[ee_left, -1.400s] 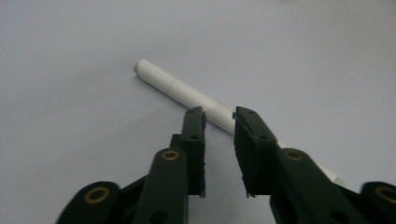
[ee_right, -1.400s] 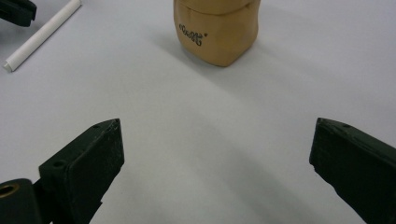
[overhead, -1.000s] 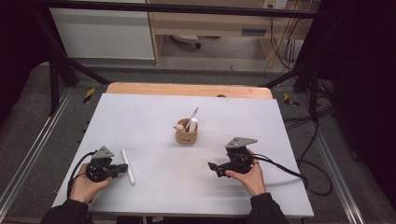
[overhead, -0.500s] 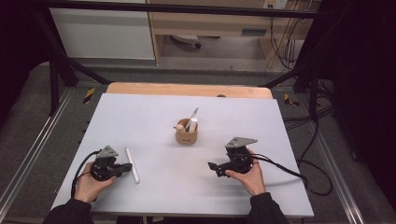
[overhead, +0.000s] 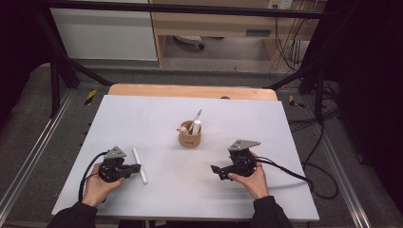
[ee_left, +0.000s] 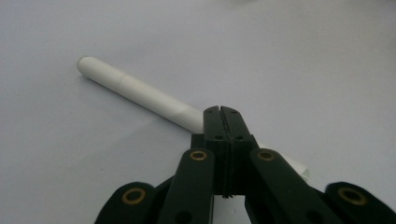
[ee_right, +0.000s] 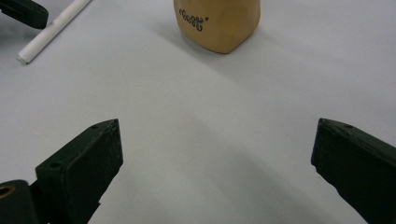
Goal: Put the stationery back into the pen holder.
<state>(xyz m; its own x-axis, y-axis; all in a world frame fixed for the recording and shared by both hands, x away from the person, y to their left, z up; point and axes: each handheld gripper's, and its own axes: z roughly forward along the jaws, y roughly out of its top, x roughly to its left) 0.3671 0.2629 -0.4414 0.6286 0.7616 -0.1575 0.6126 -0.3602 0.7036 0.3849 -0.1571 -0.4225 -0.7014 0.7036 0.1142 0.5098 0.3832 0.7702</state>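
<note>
Two claws were in my hands at the near side of the white table (overhead: 157,118). My left claw (overhead: 136,167) had its jaws pressed fully together, with nothing between them. In the left gripper view, the closed tips (ee_left: 221,114) stood over the white marker (ee_left: 140,95), which lay flat on the table and ran away toward ten o'clock; I could not tell if the tips touched it. In the high view this marker (overhead: 139,166) lay just at three o'clock of my left claw, one end pointing to about eleven o'clock and the other to five o'clock.

My right claw (overhead: 216,169) was wide, and its two jaws held nothing; in the right gripper view only bare table was between them (ee_right: 217,154). A small wooden cup (overhead: 189,137) stood upright near the middle of the table, at about eleven o'clock from my right claw and well apart from it. It carried a few thin things (overhead: 195,122) standing inside. In the right gripper view the cup (ee_right: 217,23) was at twelve o'clock, and the marker (ee_right: 53,30) lay at ten o'clock.
</note>
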